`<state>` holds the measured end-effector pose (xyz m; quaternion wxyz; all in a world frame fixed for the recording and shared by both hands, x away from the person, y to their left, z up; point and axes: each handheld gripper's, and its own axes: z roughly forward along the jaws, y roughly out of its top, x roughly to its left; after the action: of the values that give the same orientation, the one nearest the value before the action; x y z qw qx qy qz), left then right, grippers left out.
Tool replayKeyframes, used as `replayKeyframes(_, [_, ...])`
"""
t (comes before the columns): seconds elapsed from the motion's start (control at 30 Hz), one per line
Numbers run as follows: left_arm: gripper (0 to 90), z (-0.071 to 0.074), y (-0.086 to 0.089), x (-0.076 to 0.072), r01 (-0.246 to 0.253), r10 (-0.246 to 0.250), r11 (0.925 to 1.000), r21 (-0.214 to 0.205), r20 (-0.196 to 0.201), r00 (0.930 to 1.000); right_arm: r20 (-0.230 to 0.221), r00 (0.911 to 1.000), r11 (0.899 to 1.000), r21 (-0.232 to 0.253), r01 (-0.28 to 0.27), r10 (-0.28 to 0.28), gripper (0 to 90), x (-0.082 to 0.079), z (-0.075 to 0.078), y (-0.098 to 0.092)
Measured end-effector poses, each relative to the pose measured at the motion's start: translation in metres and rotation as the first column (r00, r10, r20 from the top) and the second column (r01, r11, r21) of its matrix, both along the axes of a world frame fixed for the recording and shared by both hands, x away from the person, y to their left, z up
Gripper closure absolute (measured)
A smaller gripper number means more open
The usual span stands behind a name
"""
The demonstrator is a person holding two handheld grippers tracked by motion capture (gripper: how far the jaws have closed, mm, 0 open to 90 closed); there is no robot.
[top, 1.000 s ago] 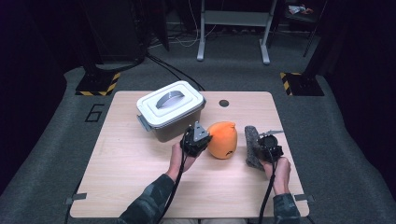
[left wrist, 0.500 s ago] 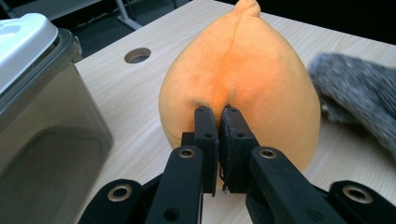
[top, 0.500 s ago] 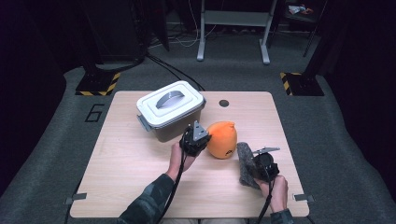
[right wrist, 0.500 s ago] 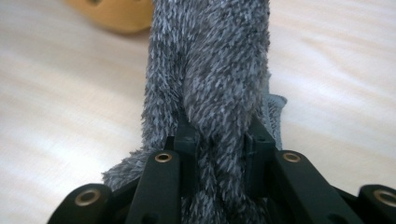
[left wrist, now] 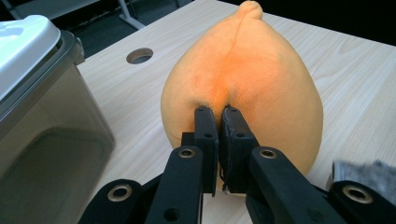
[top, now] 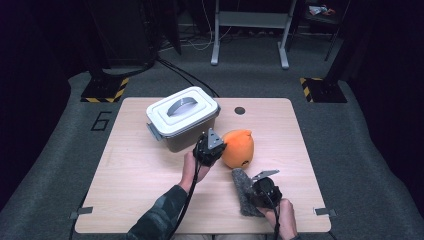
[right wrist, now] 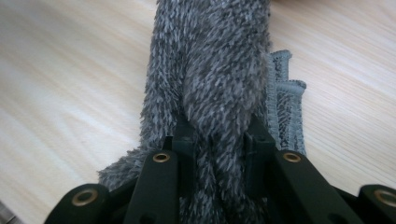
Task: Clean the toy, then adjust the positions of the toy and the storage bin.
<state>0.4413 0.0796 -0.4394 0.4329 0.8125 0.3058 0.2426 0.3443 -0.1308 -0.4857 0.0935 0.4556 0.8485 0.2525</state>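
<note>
Seen from the high view, the left gripper (top: 216, 146) rests against the left flank of an orange plush toy (top: 239, 148) near the middle of the wooden bench (top: 125, 170), just in front of a lidded grey plastic box (top: 182, 118). Nearer the front edge of the bench, the right gripper (top: 248, 191) holds a grey fuzzy cloth (top: 242, 186), which lies in a long strip on the bench to the left of the right hand (top: 283, 220) (the toy sits just beyond the cloth's far end).

In the left gripper view, the left gripper (left wrist: 219, 115) has its jaws drawn almost together, with a pinch of the plush toy (left wrist: 261, 74) caught between the tips. The toy is teardrop-shaped, soft and orange, with a small nub on top, and the box (left wrist: 42, 107) stands to its left.

In the right gripper view, the right gripper (right wrist: 219, 133) has its jaws closed on a thick fold of the cloth (right wrist: 210, 60), which bulges between them and runs away across the bench (right wrist: 70, 79). The cloth is shaggy and dark grey, with a stitched hem showing at its right edge.
</note>
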Motion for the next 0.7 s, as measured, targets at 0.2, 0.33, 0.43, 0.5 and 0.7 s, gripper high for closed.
replayKeyframes(0.2, [86.5, 0.0, -0.001, 0.0, -0.001, 0.001, 1.0, -0.005, -0.002, 1.0, -0.011, 0.9964, 0.997, -0.001, -0.083, 0.083, 63.2, -0.002, -0.006, 0.017])
replayKeyframes(0.33, [86.5, 0.0, -0.002, 0.0, -0.002, 0.002, 1.0, -0.005, 0.003, 1.0, -0.008, 0.9916, 0.992, 0.012, -0.129, 0.129, 49.7, -0.003, -0.008, 0.021])
replayKeyframes(0.43, [86.5, 0.0, -0.002, 0.0, 0.0, 0.0, 1.0, 0.0, -0.001, 1.0, -0.001, 0.9894, 0.989, 0.021, -0.145, 0.145, 39.1, -0.003, -0.008, 0.022])
replayKeyframes(0.5, [86.5, 0.0, -0.002, 0.0, -0.003, 0.003, 1.0, 0.001, 0.003, 1.0, -0.014, 0.9886, 0.988, 0.032, -0.149, 0.15, 33.3, -0.005, -0.006, 0.022])
replayKeyframes(0.7, [86.5, 0.0, -0.002, 0.001, -0.003, 0.003, 1.0, 0.001, -0.004, 1.0, 0.031, 0.9865, 0.981, 0.101, -0.163, 0.161, 14.8, -0.006, 0.005, 0.011])
